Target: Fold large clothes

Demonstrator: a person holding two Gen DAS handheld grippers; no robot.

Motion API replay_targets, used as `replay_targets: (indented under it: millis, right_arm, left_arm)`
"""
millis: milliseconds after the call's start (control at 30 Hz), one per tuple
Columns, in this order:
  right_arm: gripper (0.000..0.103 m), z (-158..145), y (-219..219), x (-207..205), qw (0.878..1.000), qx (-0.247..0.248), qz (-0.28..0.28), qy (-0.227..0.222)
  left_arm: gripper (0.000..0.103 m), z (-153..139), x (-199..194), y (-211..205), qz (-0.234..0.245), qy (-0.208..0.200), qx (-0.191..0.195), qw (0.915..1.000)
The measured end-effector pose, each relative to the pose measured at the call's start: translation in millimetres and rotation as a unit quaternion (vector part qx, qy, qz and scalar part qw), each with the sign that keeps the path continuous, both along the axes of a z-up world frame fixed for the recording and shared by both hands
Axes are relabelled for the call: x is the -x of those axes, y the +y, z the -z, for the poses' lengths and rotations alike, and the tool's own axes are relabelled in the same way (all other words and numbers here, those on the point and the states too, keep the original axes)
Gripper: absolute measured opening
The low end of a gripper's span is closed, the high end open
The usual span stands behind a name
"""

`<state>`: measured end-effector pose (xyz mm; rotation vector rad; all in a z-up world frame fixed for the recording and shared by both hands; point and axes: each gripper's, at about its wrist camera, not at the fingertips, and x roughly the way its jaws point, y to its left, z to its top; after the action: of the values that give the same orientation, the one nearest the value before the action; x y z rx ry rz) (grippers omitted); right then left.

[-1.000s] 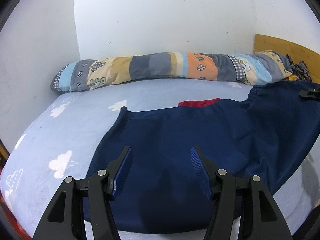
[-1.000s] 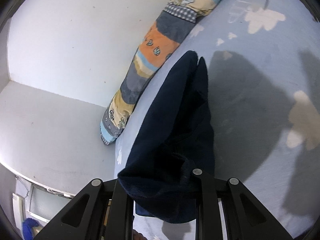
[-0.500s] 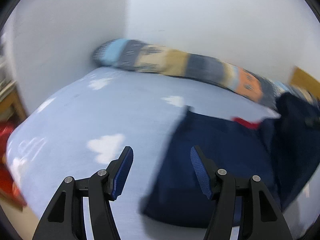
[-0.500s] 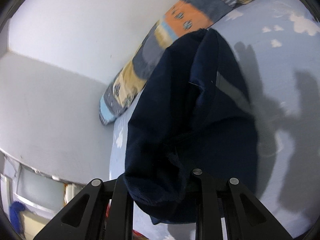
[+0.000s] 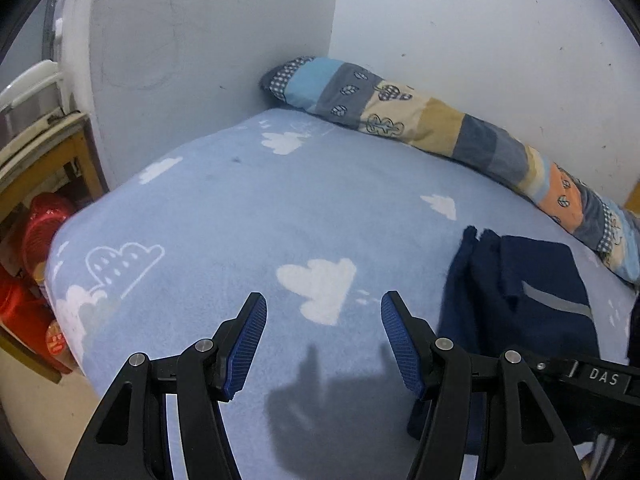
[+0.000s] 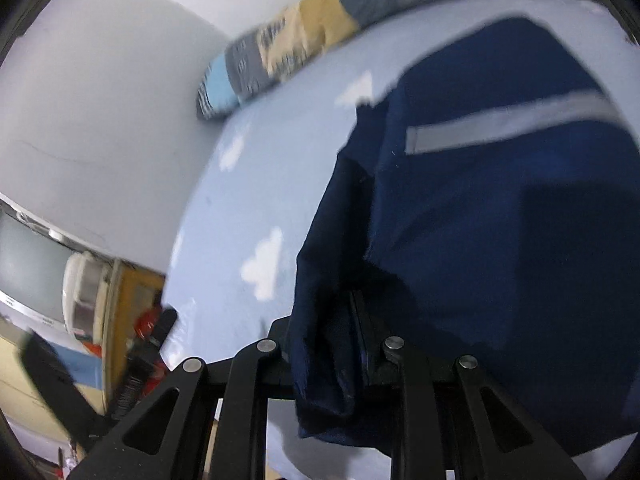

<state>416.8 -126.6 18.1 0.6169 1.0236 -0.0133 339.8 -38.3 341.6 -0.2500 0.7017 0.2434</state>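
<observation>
A dark navy garment point(image 5: 520, 292) with a grey reflective stripe point(image 6: 504, 122) lies folded over on the light blue cloud-print bed sheet point(image 5: 248, 216). In the right wrist view my right gripper point(image 6: 328, 344) is shut on a bunched edge of the navy garment point(image 6: 500, 220), whose cloth hides the fingertips. My left gripper point(image 5: 323, 316) hovers open over bare sheet to the left of the garment, with nothing between its blue ribbed pads point(image 5: 250, 332). The other gripper's black body point(image 5: 580, 376) shows at the lower right of the left wrist view.
A long patchwork bolster point(image 5: 440, 132) lies along the white back wall point(image 5: 480, 20). At the left bed edge stand a wooden shelf point(image 5: 48, 160) and red containers point(image 5: 24, 280). A white appliance point(image 6: 84, 284) shows beyond the bed in the right wrist view.
My left gripper swung left off the garment to bare sheet, staying open. My right gripper carried the held garment edge down and across, laying cloth over the rest.
</observation>
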Motion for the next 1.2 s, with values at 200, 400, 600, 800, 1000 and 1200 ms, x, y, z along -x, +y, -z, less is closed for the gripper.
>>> replay_targets:
  millis: [200, 400, 600, 800, 1000, 1200]
  right_arm:
    - [0.021, -20, 15, 7, 0.999, 0.028, -0.024, -0.031]
    - [0.021, 32, 36, -2, 0.995, 0.08, -0.052, 0.02]
    - [0.025, 36, 44, -3, 0.99, 0.113, -0.072, 0.033]
    - [0.058, 27, 65, -5, 0.985, 0.123, -0.117, 0.032]
    - [0.058, 13, 58, 4, 0.987, 0.07, -0.145, 0.024]
    - [0.055, -27, 40, 25, 0.988, 0.048, -0.147, -0.022]
  left_arm:
    - [0.06, 1, -1, 7, -0.002, -0.005, 0.008, 1.0]
    - [0.06, 5, -8, -2, 0.008, 0.004, 0.015, 0.9998]
    - [0.06, 5, -11, -9, 0.01, 0.006, 0.013, 0.9998]
    - [0.06, 4, -7, -18, 0.017, -0.002, 0.021, 0.9996]
    - [0.06, 6, -3, -18, 0.022, -0.009, 0.022, 0.9995]
    - [0.06, 4, -3, -23, 0.027, -0.009, 0.021, 0.9994]
